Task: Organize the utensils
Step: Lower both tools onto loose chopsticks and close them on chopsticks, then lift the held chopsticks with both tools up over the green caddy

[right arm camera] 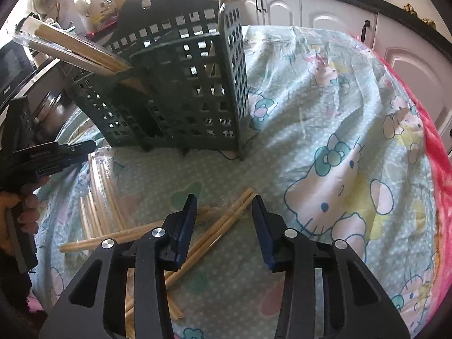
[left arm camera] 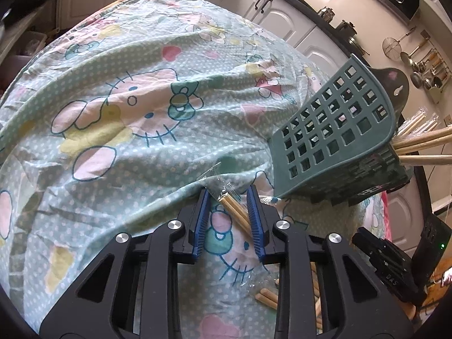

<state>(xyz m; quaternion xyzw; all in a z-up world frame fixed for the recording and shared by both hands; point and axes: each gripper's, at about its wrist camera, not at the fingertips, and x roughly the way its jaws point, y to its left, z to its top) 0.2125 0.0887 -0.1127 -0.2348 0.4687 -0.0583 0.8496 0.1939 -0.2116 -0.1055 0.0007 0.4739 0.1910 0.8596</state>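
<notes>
A: Chopsticks, wrapped pair [left arm camera: 236,212]: lying on the patterned cloth [left arm camera: 118,118] that covers the bench, clear sleeve end at 12 o'clock of the left tool [left arm camera: 228,197].

B: State of that tool?

A: Blue pads [left arm camera: 255,212] astride the pair, narrow gap; the right pad looks against the wood, the left one stands just clear. Not a firm pinch yet, I judge. Angled down, likely so the pads can take the sticks off the soft cloth.

B: Second entry?

A: Loose chopsticks [right arm camera: 226,220], several, crossed in a heap, at 12 o'clock of the right tool [right arm camera: 224,200]. Jaws spread either side, nothing pressed between them. More wrapped pairs [right arm camera: 99,197] at 9 o'clock.

B: Destination?

A: Green lattice holder [right arm camera: 180,84], upright on the cloth, beyond the heap at 11 o'clock. Sticks [right arm camera: 73,48] already lean out of its top, so sorting is partly done, by my reckoning.

B: Surroundings?

A: White cabinets [left arm camera: 282,19]; hanging ladles [left arm camera: 423,65] at 2 o'clock.
</notes>
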